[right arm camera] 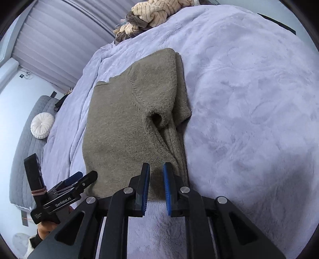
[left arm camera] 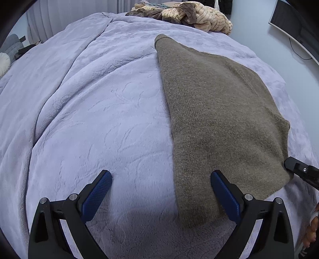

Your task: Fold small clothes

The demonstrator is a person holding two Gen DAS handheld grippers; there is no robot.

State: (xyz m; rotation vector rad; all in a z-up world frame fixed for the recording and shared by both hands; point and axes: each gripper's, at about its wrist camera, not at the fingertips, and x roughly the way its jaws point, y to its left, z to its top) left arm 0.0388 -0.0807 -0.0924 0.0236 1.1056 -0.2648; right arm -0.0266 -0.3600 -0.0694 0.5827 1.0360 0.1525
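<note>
An olive-brown knitted sweater (left arm camera: 219,111) lies partly folded on the lilac bedspread (left arm camera: 89,119). In the right wrist view the sweater (right arm camera: 127,123) has a sleeve folded over its right side. My left gripper (left arm camera: 161,179) is open, low over the bedspread, with its right finger over the sweater's near edge. My right gripper (right arm camera: 156,179) has its jaws nearly closed, a narrow gap between the blue pads, at the sweater's near edge; I cannot tell if cloth is pinched. The left gripper (right arm camera: 83,179) shows at the sweater's near left corner. A tip of the right gripper (left arm camera: 299,169) shows at the sweater's right edge.
A heap of beige striped and brown clothes (left arm camera: 191,16) lies at the far end of the bed. A grey couch with a white round cushion (right arm camera: 41,125) stands beyond the bed. A dark monitor (left arm camera: 295,25) hangs on the wall at right.
</note>
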